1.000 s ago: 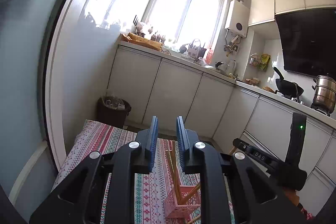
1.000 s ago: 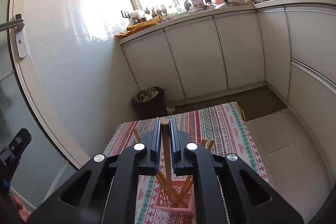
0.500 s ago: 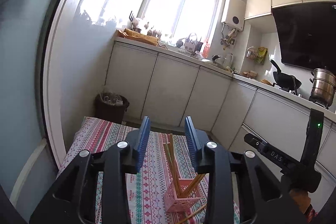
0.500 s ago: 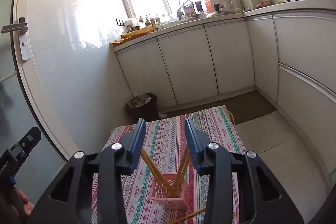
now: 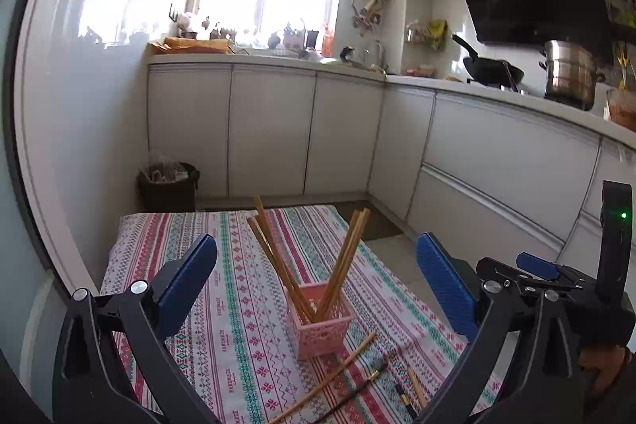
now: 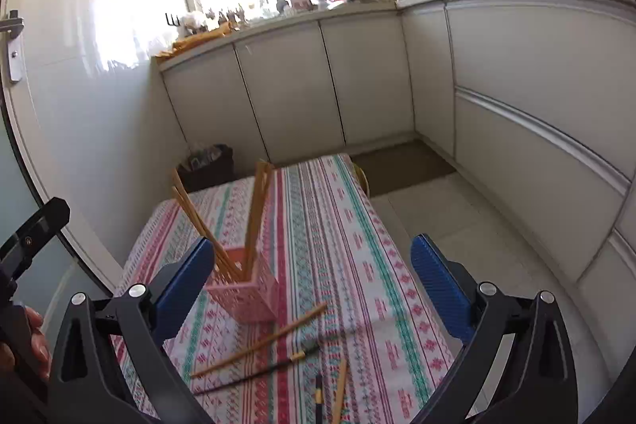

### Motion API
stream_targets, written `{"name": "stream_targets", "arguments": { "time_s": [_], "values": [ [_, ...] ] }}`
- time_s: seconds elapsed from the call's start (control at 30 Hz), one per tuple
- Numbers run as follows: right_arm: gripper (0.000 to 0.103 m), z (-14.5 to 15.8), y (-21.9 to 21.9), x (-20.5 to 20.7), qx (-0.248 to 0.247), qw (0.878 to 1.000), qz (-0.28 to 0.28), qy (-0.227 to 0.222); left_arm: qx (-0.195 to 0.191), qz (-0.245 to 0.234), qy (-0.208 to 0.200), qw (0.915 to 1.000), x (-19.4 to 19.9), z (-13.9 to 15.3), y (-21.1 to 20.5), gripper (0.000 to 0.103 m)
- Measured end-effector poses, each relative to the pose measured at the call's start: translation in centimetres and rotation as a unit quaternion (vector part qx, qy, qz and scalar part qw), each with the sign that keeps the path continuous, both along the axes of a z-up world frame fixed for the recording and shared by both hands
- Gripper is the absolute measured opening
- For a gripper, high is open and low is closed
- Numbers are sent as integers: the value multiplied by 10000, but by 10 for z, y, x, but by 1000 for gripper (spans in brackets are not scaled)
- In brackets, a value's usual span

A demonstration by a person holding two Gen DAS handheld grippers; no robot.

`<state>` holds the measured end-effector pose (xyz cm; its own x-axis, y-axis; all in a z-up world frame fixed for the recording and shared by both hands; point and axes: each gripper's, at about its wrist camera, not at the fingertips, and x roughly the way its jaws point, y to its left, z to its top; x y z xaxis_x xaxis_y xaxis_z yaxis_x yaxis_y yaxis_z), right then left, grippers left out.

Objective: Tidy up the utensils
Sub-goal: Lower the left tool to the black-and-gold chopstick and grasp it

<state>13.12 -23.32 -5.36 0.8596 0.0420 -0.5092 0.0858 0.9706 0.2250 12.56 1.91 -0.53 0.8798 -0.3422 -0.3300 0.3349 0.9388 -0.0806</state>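
From the left wrist view, the left tool [image 5: 316, 279] stands wide open with nothing between its blue pads, hovering above the table [image 5: 167, 245] covered in a striped, patterned cloth. The small pink plastic lattice basket [image 5: 320, 324] sits near the middle of the frame, and the bundle of wooden chopsticks standing in it [image 5: 306, 261] fans out toward 11 and 1 o'clock. At 6 o'clock from the basket, a loose wooden chopstick [image 5: 330, 376] lies flat on the cloth, with a dark, gold-banded chopstick [image 5: 357, 390] just beside it and 2 short visible ends of others at 5 o'clock. The right tool [image 5: 536, 267] shows at 3 o'clock. From the right wrist view, the right tool [image 6: 312, 277] is likewise spread wide and holds nothing; the pink basket [image 6: 248, 299] lies toward 9 o'clock of its centre, and the loose wooden chopstick [image 6: 258, 340] and the dark chopstick [image 6: 254, 370] rest at 6 o'clock from it. I judge the step in hand to be the pause between placements: several sticks are stowed, roughly 4 remain. The next move calls for lowering one open tool over a loose stick, closing across its shaft, then tipping it upright into the basket without knocking over the ones already standing.
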Motion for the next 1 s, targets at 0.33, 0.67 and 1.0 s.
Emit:
{"name": "stream_targets", "arguments": {
  "time_s": [0.33, 0.67, 1.0],
  "values": [
    [96, -74, -27, -38, 180, 9942, -149, 1050, 1013, -1145, 784, 9851, 3, -53, -53, 96],
    [96, -117, -24, -73, -1, 9833, 149, 1814, 2145, -2042, 1699, 9399, 6, -123, -113, 96],
    [96, -127, -46, -78, 566, 9768, 232, 2052, 3312, -2659, 2939, 8563, 68, -156, -195, 53]
  ]
}}
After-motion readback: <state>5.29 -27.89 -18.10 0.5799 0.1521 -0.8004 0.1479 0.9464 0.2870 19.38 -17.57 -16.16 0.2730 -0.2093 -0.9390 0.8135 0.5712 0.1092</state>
